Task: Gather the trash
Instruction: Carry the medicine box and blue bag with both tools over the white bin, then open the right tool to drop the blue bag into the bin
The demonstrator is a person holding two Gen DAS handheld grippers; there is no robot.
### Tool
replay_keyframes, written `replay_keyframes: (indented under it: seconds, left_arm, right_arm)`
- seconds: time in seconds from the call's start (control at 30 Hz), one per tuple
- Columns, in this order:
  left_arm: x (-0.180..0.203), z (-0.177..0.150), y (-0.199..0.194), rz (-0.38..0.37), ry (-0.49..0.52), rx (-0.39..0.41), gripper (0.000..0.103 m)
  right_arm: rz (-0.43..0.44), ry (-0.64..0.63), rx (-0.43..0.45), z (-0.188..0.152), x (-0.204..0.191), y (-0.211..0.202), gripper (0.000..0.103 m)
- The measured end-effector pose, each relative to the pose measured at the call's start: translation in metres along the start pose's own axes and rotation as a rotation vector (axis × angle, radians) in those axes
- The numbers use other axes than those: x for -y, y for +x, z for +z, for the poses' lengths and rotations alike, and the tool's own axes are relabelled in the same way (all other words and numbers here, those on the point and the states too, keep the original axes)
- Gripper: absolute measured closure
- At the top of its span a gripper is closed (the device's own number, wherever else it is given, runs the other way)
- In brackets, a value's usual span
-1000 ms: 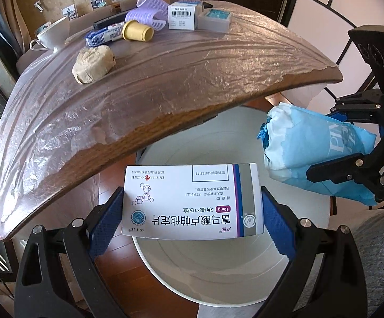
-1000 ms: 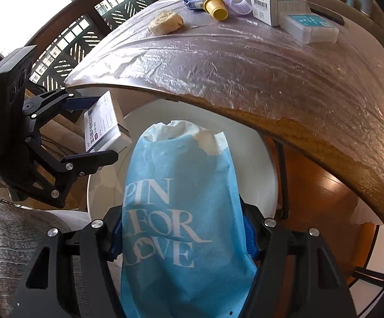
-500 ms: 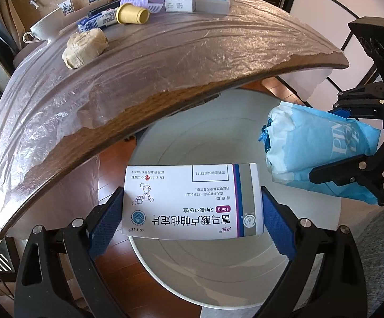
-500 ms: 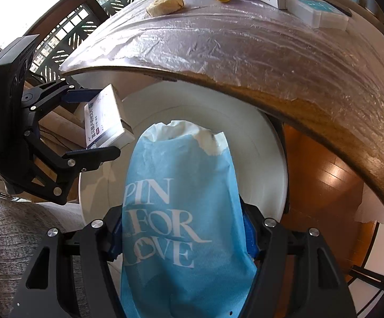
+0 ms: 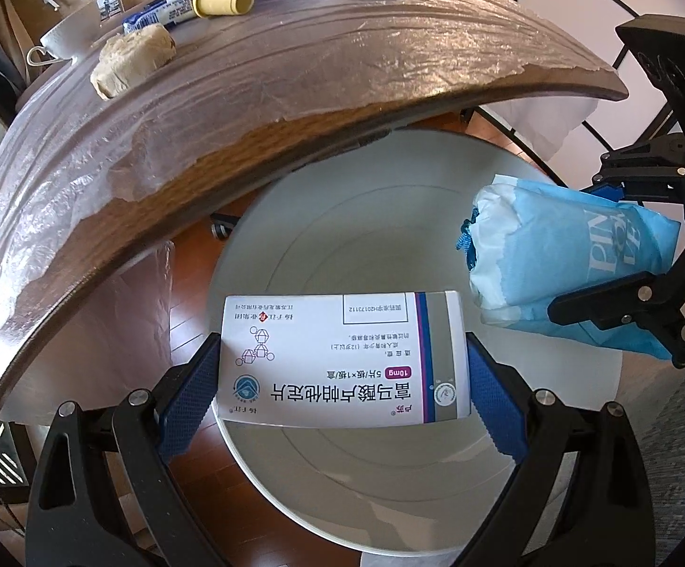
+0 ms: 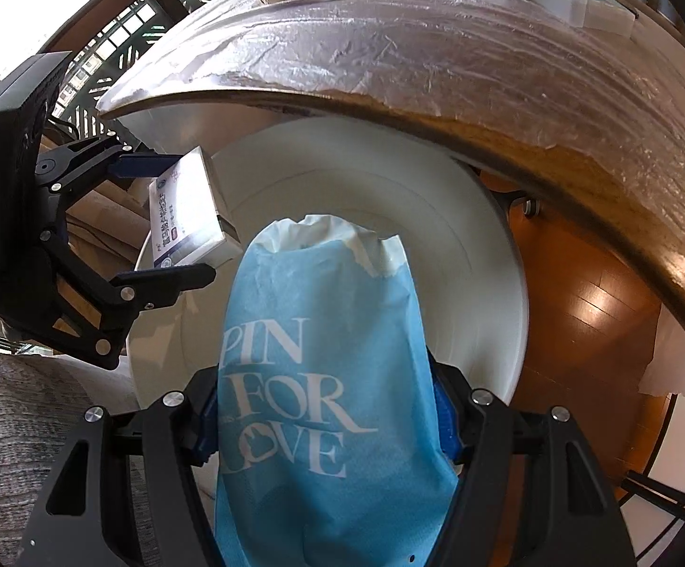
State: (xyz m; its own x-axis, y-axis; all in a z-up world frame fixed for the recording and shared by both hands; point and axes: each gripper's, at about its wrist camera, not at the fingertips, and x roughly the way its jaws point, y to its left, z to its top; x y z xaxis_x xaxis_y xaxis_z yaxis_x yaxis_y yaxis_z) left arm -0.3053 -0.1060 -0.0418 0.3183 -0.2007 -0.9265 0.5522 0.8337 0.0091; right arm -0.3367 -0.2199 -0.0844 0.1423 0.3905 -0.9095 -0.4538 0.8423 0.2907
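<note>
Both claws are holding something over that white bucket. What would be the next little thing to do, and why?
Probably open both claws and let go. The left claw grips the white medicine box and the right claw grips the blue packet, and both items hang directly above the open mouth of the white bucket, which looks empty. Nothing appears to block their fall.

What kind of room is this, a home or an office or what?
Most likely a home living or dining room: a wooden table under plastic film carries a teacup and household clutter, small framed photos stand behind it, and the wood floor holds a white bin.
</note>
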Motion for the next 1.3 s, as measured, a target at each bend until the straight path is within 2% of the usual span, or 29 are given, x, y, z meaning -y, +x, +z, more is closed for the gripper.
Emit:
replay_keyframes:
  seconds: [0.4,0.97,1.0,1.1,1.3]
  left_arm:
    - [0.005,-0.007,0.018,-0.003,0.007,-0.029,0.006]
    - [0.025,0.0,0.039,0.001,0.025,-0.066,0.006]
    - [0.026,0.001,0.039,-0.003,0.025,-0.064,0.006]
    - [0.024,-0.001,0.038,-0.001,0.022,-0.052,0.006]
    - [0.019,-0.001,0.041,-0.025,-0.001,-0.062,0.006]
  right_arm:
    - [-0.004,-0.017,-0.036,0.003,-0.001,0.01,0.037]
    - [-0.026,-0.025,-0.071,0.007,-0.005,0.014,0.037]
    - [-0.028,-0.026,-0.071,0.007,-0.006,0.015,0.035]
    - [-0.045,-0.017,-0.056,0.008,-0.006,0.013,0.019]
    - [-0.046,0.028,-0.035,0.007,-0.001,0.006,0.015]
